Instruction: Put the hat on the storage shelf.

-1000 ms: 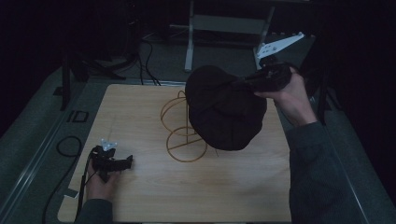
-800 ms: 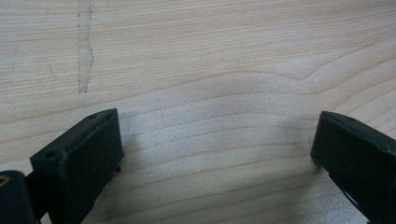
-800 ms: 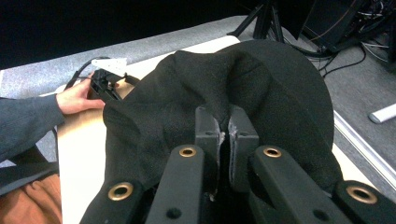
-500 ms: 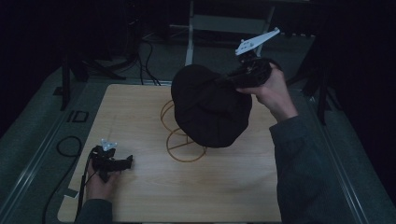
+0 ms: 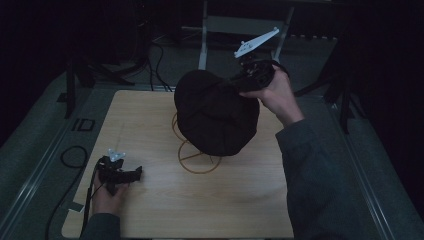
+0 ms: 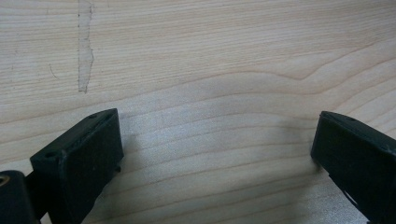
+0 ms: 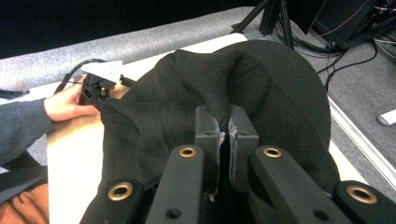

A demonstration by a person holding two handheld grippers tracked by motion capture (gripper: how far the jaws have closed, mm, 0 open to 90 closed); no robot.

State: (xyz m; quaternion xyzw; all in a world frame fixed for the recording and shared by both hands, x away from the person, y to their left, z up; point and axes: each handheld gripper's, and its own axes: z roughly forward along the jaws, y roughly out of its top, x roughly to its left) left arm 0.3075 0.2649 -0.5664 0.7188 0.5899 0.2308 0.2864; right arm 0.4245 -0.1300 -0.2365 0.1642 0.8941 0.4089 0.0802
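Here, right hand-held gripper [image 7: 223, 133] clamped on black hat [image 5: 215, 112], seemingly above wire stand [image 5: 192, 159].

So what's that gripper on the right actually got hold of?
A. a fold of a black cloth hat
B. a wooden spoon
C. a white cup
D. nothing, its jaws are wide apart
A: in the right gripper view the right gripper has its jaws pinched together on a fold of the black hat, which hangs above the wire stand in the high view.
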